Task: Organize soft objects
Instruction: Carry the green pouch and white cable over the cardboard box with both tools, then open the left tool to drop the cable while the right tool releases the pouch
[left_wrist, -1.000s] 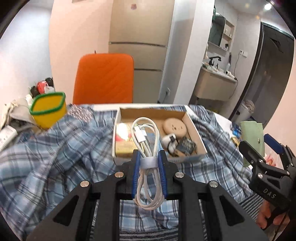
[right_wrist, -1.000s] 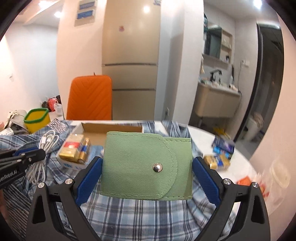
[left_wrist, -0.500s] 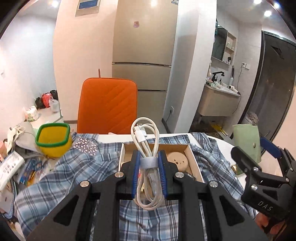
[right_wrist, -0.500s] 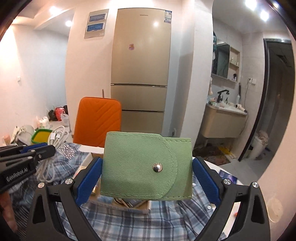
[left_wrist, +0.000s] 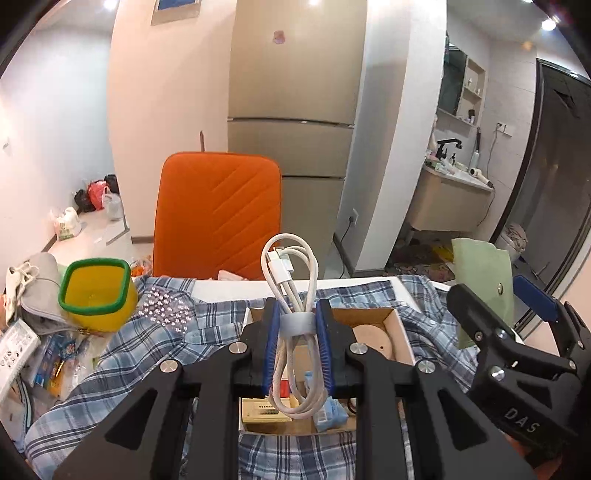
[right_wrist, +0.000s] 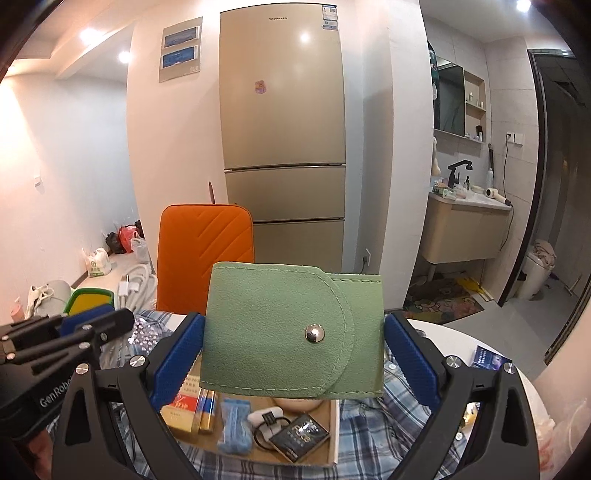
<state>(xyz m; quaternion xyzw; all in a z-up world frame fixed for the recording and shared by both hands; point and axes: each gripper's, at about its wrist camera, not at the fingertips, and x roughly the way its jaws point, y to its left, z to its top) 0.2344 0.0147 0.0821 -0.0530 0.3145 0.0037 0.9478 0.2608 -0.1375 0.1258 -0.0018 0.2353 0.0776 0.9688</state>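
Above the desk (right_wrist: 480, 332), which is draped in a blue-and-white plaid shirt (left_wrist: 147, 354), both tools hang over a shallow open cardboard box (right_wrist: 334, 435) that already holds small packets, a blue pouch and a dark sachet. The left tool (left_wrist: 295, 347) is clamped on a coiled white charging cable bound with a grey strap (left_wrist: 293, 317); the strap sits right between the blue pads, and the coil's long axis runs along the fingers, with one loop poking out ahead and the other hanging back toward the camera. The right tool (right_wrist: 293, 350) is clamped, jaws wide, on a pale green felt snap-button pouch (right_wrist: 280, 328), gripped by its two short ends so its long axis lies crosswise between the pads.

The box lies directly below and slightly ahead of both tools, between them; each load is held in the air, clear of it. Neither hand looks clearly nearer. I judge that the next move turns on lowering each item straight down into the free floor of the box, the cable into the left part and the pouch toward the right, where the round wooden disc (left_wrist: 371, 338) leaves little room.
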